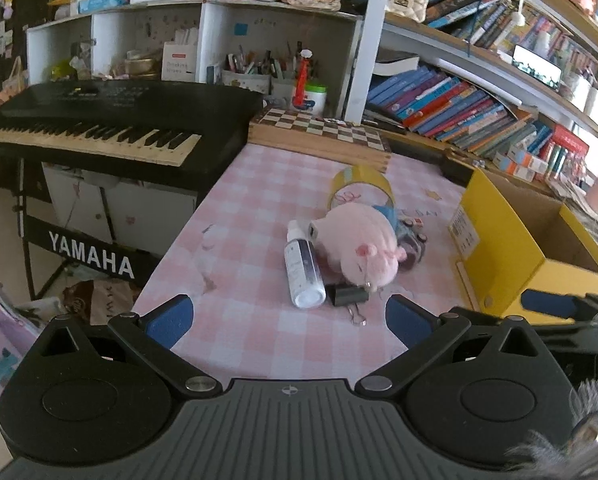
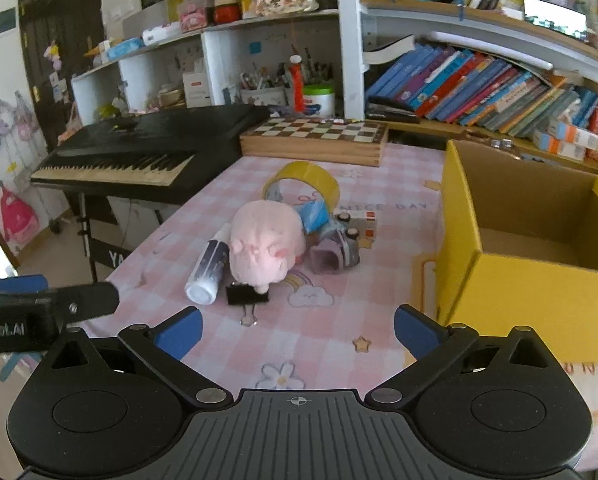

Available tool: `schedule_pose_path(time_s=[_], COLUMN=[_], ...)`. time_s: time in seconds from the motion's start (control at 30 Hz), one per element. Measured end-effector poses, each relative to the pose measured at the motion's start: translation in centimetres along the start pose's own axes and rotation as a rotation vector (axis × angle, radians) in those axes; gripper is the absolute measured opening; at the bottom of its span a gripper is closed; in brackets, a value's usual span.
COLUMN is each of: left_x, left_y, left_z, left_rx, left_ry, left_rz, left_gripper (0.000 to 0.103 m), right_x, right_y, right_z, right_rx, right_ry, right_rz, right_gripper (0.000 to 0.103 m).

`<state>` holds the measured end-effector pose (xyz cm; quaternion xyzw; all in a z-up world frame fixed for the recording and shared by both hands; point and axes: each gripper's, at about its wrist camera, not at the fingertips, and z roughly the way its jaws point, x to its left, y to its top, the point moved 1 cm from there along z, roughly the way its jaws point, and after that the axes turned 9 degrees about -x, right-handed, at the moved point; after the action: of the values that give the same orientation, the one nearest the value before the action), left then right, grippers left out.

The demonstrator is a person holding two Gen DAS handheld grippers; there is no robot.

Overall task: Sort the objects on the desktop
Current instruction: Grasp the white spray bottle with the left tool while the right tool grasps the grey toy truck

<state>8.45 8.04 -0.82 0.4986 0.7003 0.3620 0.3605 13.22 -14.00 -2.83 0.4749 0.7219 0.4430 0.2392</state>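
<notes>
Pink plush pig (image 2: 263, 245) beside yellow box (image 2: 511, 280)

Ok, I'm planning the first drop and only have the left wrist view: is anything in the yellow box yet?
Observer: No. The right wrist view looks into the yellow box, and the part of the floor that shows is bare cardboard.
Operator: What is the plush hiding?
Observer: A purple hollow block lies on its side, just right of the pink plush.
Operator: Are the right tongs free?
Observer: Yes, the right tongs are open with nothing between them.
</notes>
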Motion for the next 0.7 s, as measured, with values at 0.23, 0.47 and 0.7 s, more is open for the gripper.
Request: schedule_pose_path(time_s=[0.23,0.47,0.7], left_x=[0.3,-1.0,-2.2], left_y=[1.2,1.3,1.6], left_z=[3.2,6.8,8.9], left_rx=[0.0,0.037,0.046], left_ry=[0.009,-0.008,-0.018], left_rz=[-0.049,-0.037,0.028], left_gripper=[0.102,0.098,0.082], right_x=[-0.7,-1.7,-1.9], right_y=[1.1,1.6,2.2], right_z=[2.4,4.7,6.1], right_rx=[-0.001,0.044,0.053], right_ry=[0.021,0.049,0.063], right_rz=[-0.06,-0.072,-0.107], right_gripper=[0.067,0.068,0.05])
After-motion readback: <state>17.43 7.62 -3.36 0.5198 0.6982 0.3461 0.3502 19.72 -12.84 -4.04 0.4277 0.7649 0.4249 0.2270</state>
